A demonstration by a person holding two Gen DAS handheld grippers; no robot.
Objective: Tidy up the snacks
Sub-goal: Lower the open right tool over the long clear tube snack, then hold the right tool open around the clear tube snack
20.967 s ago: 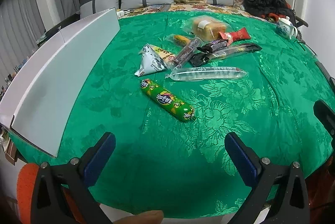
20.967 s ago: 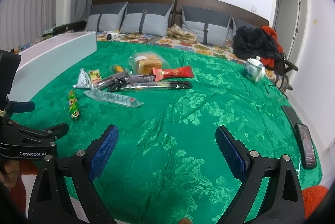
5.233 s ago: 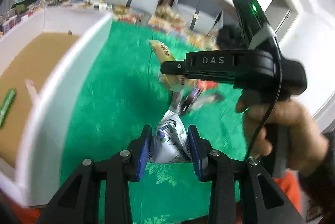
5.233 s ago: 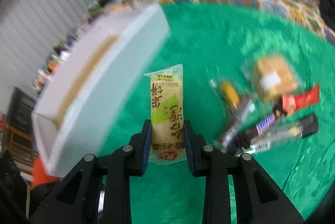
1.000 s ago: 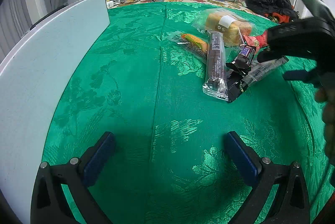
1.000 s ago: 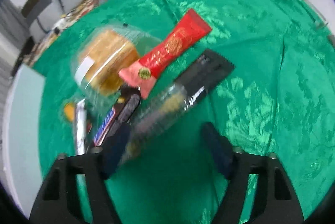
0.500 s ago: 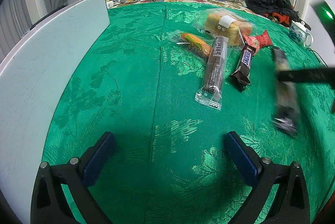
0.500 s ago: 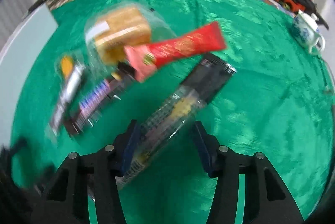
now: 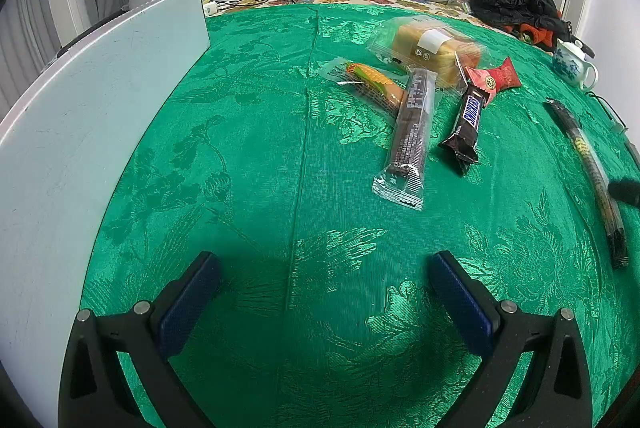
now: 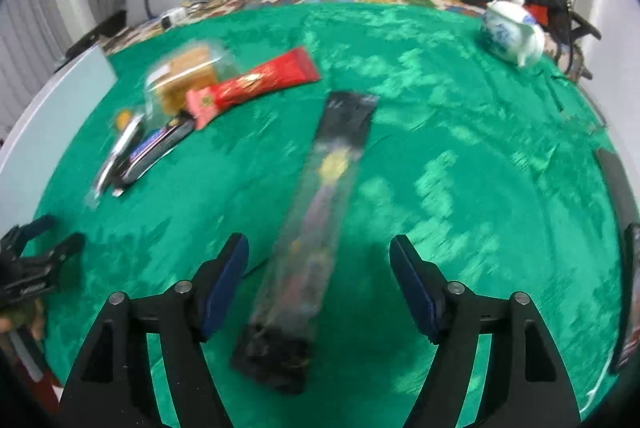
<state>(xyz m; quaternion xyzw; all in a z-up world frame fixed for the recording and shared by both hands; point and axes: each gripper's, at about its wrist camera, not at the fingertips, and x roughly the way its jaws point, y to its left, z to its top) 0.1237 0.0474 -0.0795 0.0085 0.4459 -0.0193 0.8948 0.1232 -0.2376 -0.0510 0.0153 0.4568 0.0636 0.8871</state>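
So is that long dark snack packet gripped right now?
No. The long dark packet lies between the right gripper, whose jaws have just been opening, clear of it.

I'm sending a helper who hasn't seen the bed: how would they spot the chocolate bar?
On the green bedspread, find the snack cluster near the clear-wrapped bread. The chocolate bar lies just below the red packet: the only dark brown wrapper with blue lettering.
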